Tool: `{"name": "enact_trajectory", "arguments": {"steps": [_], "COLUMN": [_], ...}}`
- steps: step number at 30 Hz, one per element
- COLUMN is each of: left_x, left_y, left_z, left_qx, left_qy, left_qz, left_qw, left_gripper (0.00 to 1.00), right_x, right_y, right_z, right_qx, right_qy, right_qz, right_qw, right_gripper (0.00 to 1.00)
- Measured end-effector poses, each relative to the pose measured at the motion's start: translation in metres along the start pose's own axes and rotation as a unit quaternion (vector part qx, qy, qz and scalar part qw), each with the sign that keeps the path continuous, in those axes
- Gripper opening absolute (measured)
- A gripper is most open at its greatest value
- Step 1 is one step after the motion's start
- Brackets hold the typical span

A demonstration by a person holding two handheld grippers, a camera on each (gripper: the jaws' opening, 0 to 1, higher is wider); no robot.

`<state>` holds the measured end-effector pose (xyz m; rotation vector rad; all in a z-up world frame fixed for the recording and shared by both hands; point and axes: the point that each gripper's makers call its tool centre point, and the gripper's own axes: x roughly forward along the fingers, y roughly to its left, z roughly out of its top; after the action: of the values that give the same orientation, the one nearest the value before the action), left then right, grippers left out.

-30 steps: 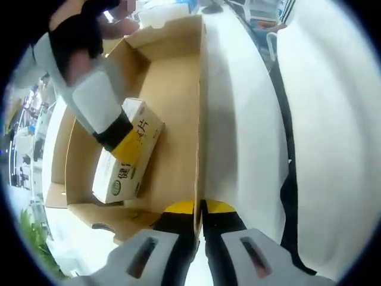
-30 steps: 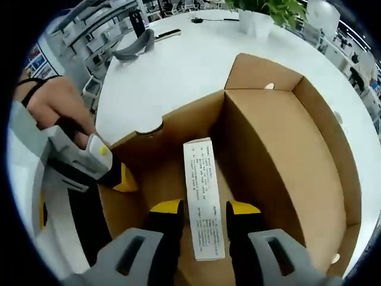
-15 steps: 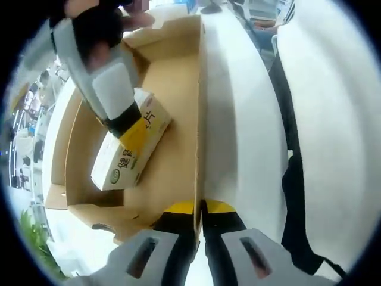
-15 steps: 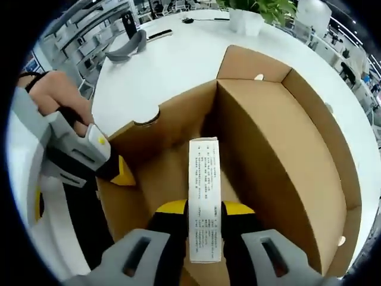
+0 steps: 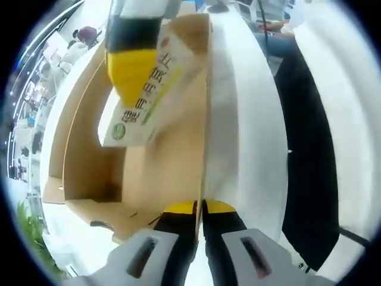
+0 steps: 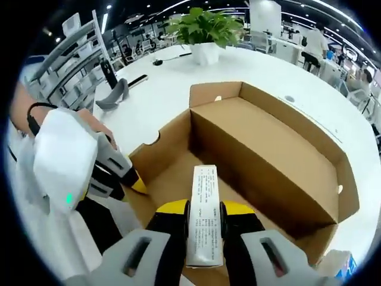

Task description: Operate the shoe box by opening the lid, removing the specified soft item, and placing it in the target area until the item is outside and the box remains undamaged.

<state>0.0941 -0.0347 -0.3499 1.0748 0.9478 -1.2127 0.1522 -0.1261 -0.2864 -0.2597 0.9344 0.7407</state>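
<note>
Right gripper view: pack [image 6: 204, 223] above box rim [image 6: 269, 98]

Both tools share one build: pale grey moulded bodies, black jaw arms, yellow pads at the tips. At the bottom of the left gripper view, the left gripper [image 5: 200, 207] has a dark slot in each grey shoulder. The right gripper [image 6: 204, 210] matches it at the bottom of the right gripper view. At the left of that view, a small green light glows on the left gripper's white casing.
</note>
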Motion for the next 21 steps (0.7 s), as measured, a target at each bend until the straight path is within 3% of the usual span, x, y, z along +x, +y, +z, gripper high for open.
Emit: {"name": "enact_trajectory", "arguments": {"steps": [5, 14, 17, 20, 21], "left_x": [0.0, 0.0, 0.0, 0.0, 0.0], "left_y": [0.0, 0.0, 0.0, 0.0, 0.0], "left_z": [0.0, 0.0, 0.0, 0.0, 0.0], "left_qx": [0.0, -0.004, 0.006, -0.001, -0.001], "left_qy": [0.0, 0.002, 0.0, 0.003, 0.004], "left_qz": [0.001, -0.001, 0.001, -0.005, -0.006], "left_qw": [1.0, 1.0, 1.0, 1.0, 1.0], "left_gripper": [0.03, 0.03, 0.03, 0.03, 0.03], "right_x": [-0.017, -0.03, -0.033, -0.04, -0.042], "right_y": [-0.005, -0.004, 0.0, 0.004, 0.006], "right_z": [-0.001, 0.0, 0.002, 0.002, 0.002], "right_qx": [0.031, 0.037, 0.0, -0.064, -0.066], "right_qy": [-0.033, -0.048, -0.059, -0.069, -0.072], "right_qz": [0.004, 0.005, 0.007, 0.0, -0.001], "right_qw": [0.9989, 0.9982, 0.9983, 0.9955, 0.9952], "right_gripper": [0.19, 0.19, 0.19, 0.18, 0.18]}}
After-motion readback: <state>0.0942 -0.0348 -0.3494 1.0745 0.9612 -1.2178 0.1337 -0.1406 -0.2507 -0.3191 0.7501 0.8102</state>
